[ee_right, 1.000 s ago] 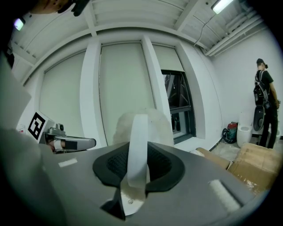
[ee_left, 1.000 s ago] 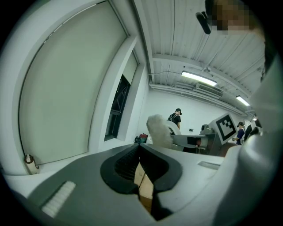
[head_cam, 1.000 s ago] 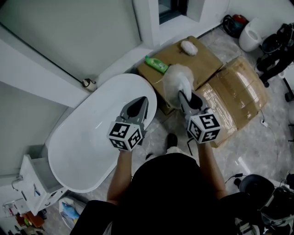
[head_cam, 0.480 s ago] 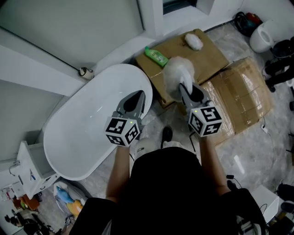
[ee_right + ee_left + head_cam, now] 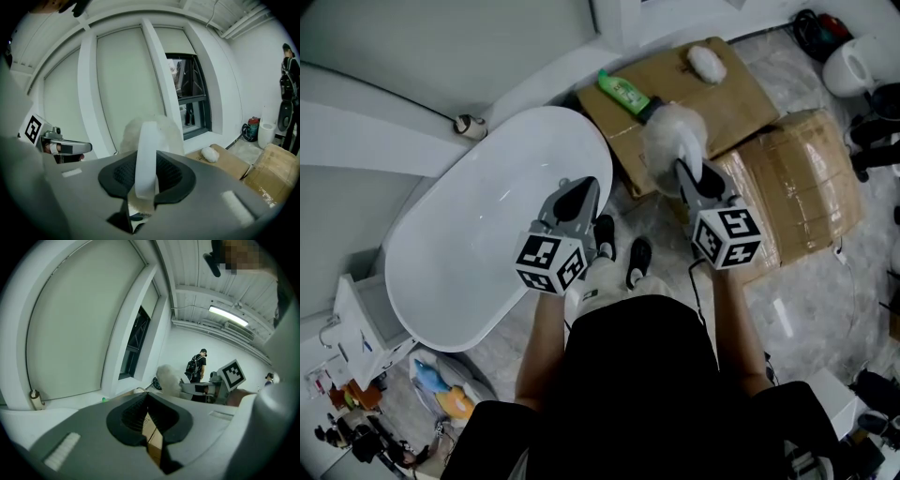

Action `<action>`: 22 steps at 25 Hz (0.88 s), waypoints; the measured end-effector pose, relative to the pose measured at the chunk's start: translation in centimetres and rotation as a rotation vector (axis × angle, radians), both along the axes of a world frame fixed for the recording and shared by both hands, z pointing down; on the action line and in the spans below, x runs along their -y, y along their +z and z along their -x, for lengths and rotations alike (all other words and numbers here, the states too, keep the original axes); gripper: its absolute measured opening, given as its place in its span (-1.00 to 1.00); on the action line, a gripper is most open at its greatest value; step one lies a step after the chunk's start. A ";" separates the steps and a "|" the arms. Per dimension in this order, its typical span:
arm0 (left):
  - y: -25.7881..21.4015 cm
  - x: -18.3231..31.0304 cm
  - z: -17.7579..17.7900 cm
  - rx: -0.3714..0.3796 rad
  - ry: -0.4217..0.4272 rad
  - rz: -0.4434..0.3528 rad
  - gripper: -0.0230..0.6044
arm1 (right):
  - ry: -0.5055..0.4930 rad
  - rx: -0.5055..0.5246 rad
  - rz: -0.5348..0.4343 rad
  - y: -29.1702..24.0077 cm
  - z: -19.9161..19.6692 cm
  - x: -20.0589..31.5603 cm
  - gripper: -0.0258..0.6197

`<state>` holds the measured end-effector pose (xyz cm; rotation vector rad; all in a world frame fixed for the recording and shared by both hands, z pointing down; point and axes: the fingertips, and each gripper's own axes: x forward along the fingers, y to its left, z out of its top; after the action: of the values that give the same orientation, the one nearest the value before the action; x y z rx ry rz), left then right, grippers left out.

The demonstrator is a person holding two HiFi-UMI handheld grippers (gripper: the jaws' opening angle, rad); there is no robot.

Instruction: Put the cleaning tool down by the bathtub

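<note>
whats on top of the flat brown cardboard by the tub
A green plastic bottle and a white fluffy pad; the held white fluffy cleaning tool covers part of it.

a green bottle (image 5: pixel 623 91) lies at the corner of a flat sheet of cardboard (image 5: pixel 731 103), and a white fluffy pad (image 5: pixel 706 62) rests near that sheet's far edge. a taped cardboard box (image 5: pixel 797 178) sits just beside the sheet on the marble floor (image 5: pixel 806 309). in the left gripper view, a person with a backpack (image 5: pixel 197 366) stands by the far wall.

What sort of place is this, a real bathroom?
Probably a staged bathroom corner in a workshop or lab: a freestanding white bathtub beside cardboard boxes on the floor, a green bottle lying on one.
</note>
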<state>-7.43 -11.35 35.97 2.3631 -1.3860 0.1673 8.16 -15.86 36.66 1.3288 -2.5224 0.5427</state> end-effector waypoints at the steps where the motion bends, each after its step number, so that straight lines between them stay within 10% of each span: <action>1: 0.1 0.4 0.2 -0.001 0.002 0.005 -0.94 | 0.002 -0.005 0.007 0.3 0.2 0.3 -0.63; 22: 5.5 9.8 -0.8 -0.030 0.148 0.105 -0.93 | 0.054 -0.117 0.165 9.0 1.6 6.9 -0.63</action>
<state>-6.67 -21.15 41.46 2.3704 -1.1598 0.2388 6.59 -22.78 45.68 1.3303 -2.3006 0.6494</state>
